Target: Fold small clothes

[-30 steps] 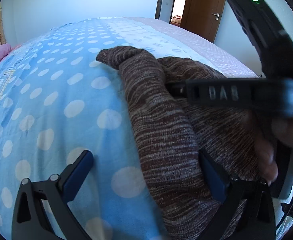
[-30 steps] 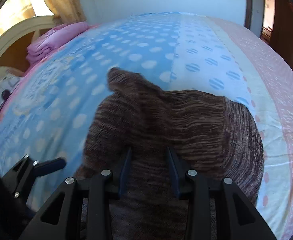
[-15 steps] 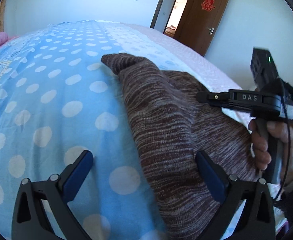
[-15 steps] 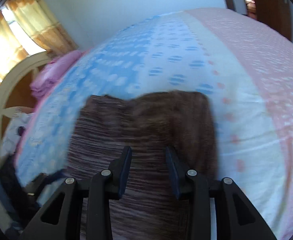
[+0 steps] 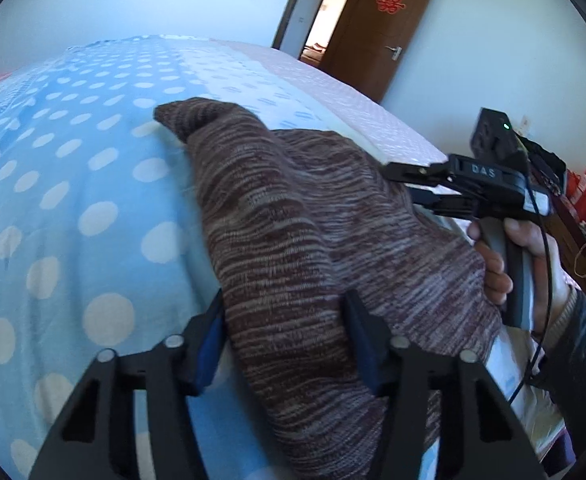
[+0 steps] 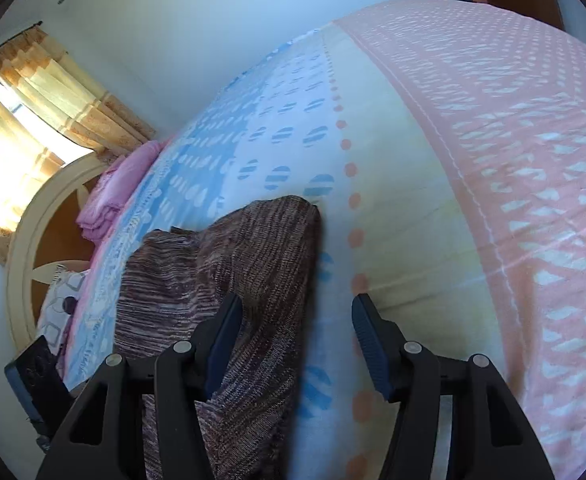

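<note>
Left gripper (image 5: pixel 285 336) sits low over the bed (image 5: pixel 93 184), fingers partly apart with a fold of the brown knit garment (image 5: pixel 293 220) between them; whether they pinch it I cannot tell. Right gripper (image 6: pixel 297 334), held level in my right hand (image 5: pixel 533 264), gapes open beside the garment's edge, gripping nothing.

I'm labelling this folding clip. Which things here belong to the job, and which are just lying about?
Job:
brown knit garment
left gripper
right gripper
bedspread, the work surface

Lying about:
pink bedding
red boxes
door
curtain
</note>
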Demonstrator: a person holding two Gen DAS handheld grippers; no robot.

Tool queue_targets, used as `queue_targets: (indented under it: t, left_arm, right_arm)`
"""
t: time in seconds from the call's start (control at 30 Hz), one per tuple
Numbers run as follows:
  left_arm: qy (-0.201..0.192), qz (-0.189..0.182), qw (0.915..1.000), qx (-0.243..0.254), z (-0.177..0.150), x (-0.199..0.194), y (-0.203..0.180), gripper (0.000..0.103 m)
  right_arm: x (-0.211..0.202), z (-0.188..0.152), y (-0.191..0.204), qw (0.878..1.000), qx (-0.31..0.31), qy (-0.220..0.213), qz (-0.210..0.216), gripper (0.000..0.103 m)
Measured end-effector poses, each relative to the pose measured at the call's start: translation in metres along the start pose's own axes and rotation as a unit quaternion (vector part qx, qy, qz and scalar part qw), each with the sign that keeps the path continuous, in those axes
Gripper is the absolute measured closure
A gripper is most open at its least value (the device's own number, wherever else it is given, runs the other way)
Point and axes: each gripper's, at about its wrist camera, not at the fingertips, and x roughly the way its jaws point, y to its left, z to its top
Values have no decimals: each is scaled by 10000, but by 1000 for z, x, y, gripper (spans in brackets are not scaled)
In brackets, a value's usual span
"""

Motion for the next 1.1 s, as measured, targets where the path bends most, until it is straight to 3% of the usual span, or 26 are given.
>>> queue_targets:
  t: [0.13, 0.27, 0.3, 0.4, 0.53, 0.6, 0.7, 0.9, 1.1]
  left_arm:
    - [44, -87, 9999, -77, 1, 1, 2, 45]
    - [159, -231, 9994, -216, 2, 5, 5, 35]
    - [170, -202, 9995, -181, 0, 2, 2, 34]
    - [158, -145, 9997, -87, -2, 1, -3, 39]
    - [174, -442, 9975, -532, -4, -10, 10, 65]
    - [262, -713, 9923, -976, -6, -14, 18, 71]
    - [361, -858, 9862, -1369, -11, -21, 23, 74]
    - [431, -702, 9882, -1289, -25, -54, 11, 75]
    - [479, -425, 9894, -1300, -29, -60, 20, 75]
  right_arm:
    - [16, 5, 7, 9990, -174, 272, 321, 45]
    - [32, 12, 9, 9986, -127, 341, 372, 46]
    - [35, 13, 8, 9987, -64, 323, 399, 51]
    - [40, 12, 4, 9973, 75, 363, 628, 72]
    - [36, 5, 1, 9956, 193, 278, 876, 77]
    - [34, 1, -1, 9941, 319, 253, 1007, 77]
    - [31, -8, 6, 9929, 315, 233, 1122, 78]
    - [24, -30, 38, 9923, 82, 287, 1200, 78]
    - [19, -52, 66, 9908, 54, 299, 1317, 78]
